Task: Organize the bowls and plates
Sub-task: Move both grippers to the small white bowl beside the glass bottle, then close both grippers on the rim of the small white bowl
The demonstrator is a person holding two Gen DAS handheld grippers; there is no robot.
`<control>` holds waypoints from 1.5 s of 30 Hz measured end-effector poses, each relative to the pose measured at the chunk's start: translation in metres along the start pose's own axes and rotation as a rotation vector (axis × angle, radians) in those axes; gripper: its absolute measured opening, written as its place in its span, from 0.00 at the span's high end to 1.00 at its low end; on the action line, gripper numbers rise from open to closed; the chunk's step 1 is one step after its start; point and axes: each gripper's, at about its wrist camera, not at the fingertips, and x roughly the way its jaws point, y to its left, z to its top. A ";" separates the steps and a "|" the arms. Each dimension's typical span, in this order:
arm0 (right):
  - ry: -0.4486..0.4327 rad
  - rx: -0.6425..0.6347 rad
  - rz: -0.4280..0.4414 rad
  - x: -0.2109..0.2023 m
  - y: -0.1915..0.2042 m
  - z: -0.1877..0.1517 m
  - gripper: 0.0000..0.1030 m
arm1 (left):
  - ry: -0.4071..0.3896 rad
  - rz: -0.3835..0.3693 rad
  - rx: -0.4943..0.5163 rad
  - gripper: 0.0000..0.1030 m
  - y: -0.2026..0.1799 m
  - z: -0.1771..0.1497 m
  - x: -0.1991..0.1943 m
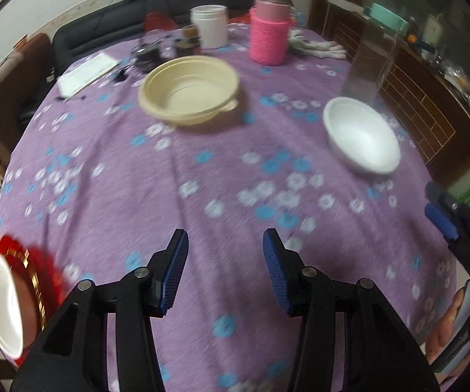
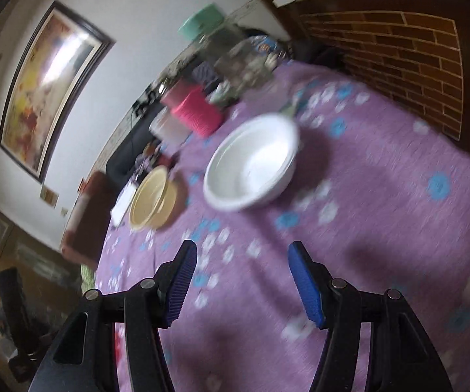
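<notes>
A cream bowl (image 1: 189, 89) sits toward the far middle of the purple flowered tablecloth (image 1: 202, 179). A white bowl (image 1: 360, 134) sits to its right near the table edge. A white bowl on a red plate (image 1: 9, 297) lies at the near left edge. My left gripper (image 1: 226, 269) is open and empty above the near table. In the right wrist view, my right gripper (image 2: 242, 285) is open and empty, short of the white bowl (image 2: 253, 166), with the cream bowl (image 2: 151, 197) further left. The right gripper's blue finger (image 1: 440, 220) shows at the left view's right edge.
A pink sleeved bottle (image 1: 269, 29), a white jar (image 1: 209, 24), dark small items (image 1: 156, 50), a white booklet (image 1: 86, 72) and white gloves (image 1: 316, 47) crowd the far side. A clear container (image 1: 368, 62) stands behind the white bowl. A brown cabinet (image 2: 398, 49) borders the table's right.
</notes>
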 end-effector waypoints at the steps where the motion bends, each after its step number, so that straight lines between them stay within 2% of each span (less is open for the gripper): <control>1: -0.012 -0.001 -0.001 0.000 -0.004 0.010 0.40 | -0.001 0.005 0.005 0.56 -0.006 0.008 0.004; 6: -0.050 0.006 0.013 0.011 -0.019 0.058 0.40 | -0.041 0.030 -0.006 0.56 -0.022 0.040 0.016; 10: -0.045 0.010 -0.003 0.034 -0.028 0.080 0.40 | -0.086 0.016 -0.038 0.56 -0.033 0.069 0.022; 15: -0.026 0.113 0.050 0.061 -0.052 0.096 0.40 | -0.045 -0.047 -0.069 0.56 -0.043 0.092 0.048; 18: -0.048 0.149 0.108 0.068 -0.065 0.096 0.40 | -0.025 -0.064 -0.088 0.56 -0.047 0.096 0.062; 22: -0.017 0.163 0.166 0.078 -0.072 0.097 0.40 | -0.015 -0.103 -0.101 0.56 -0.052 0.099 0.069; 26: 0.031 0.186 0.165 0.089 -0.077 0.096 0.40 | 0.013 -0.127 -0.141 0.56 -0.052 0.104 0.078; 29: 0.026 0.167 0.145 0.090 -0.074 0.096 0.40 | 0.016 -0.133 -0.158 0.56 -0.053 0.107 0.080; 36: 0.048 0.185 0.150 0.099 -0.076 0.095 0.40 | 0.019 -0.158 -0.155 0.56 -0.064 0.113 0.081; 40: 0.033 0.184 0.154 0.097 -0.077 0.094 0.40 | 0.030 -0.171 -0.148 0.56 -0.071 0.111 0.084; 45: 0.042 0.170 0.160 0.098 -0.073 0.091 0.40 | 0.072 -0.224 -0.159 0.56 -0.076 0.109 0.091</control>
